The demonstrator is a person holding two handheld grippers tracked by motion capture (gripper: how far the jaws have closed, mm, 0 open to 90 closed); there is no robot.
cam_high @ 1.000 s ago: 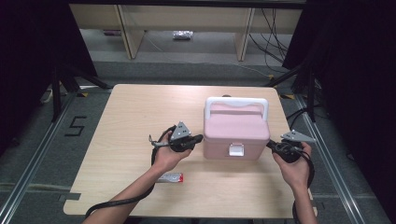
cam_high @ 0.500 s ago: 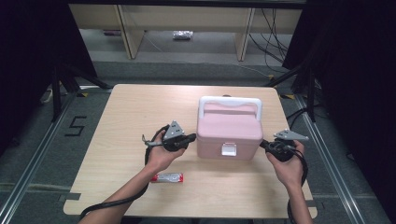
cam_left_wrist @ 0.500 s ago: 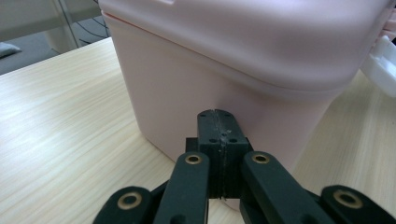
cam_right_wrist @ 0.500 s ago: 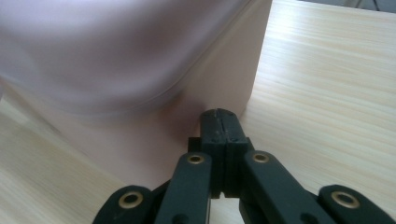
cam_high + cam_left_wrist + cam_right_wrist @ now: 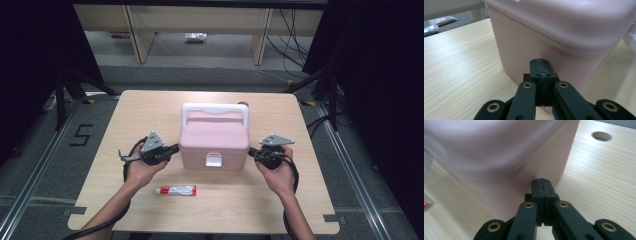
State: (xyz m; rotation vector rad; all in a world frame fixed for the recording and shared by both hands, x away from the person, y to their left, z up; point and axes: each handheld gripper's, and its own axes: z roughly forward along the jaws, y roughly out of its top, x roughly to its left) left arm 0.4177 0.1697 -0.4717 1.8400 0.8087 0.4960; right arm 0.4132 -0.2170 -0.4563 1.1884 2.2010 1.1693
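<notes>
The pale pink plastic lidded box with a white handle (image 5: 214, 137) sits mid-frame on the bench between my left gripper (image 5: 172, 148) and right gripper (image 5: 251, 151), both clamped shut and empty, each tip at a side wall.

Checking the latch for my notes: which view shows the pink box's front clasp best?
The high view: the white clasp sits in plain sight on the box front. Each gripper view gives a close pink side wall, with no clasp.
</notes>
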